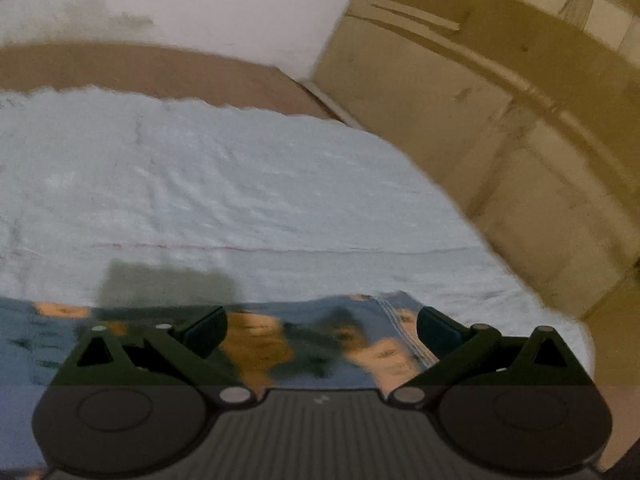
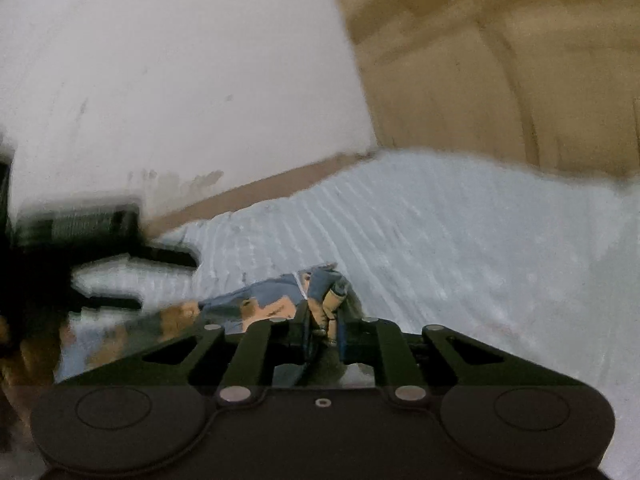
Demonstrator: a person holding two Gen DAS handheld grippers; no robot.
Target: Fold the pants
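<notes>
The pants [image 1: 320, 344] are blue with orange and tan patches and lie on a pale blue sheet [image 1: 248, 192]. In the left wrist view my left gripper [image 1: 322, 326] stands open, its two fingers wide apart just over the pants' edge, with cloth below but none pinched. In the right wrist view my right gripper [image 2: 322, 326] is shut on a bunched fold of the pants [image 2: 276, 300], which rises between the pads. The left gripper [image 2: 120, 276] shows blurred at the left of that view, open.
A white wall [image 1: 200, 8] stands behind the bed. A brown strip [image 1: 140, 68] runs along the sheet's far edge. A tan wooden cupboard [image 1: 500, 100] rises close on the right. The sheet stretches wide beyond the pants.
</notes>
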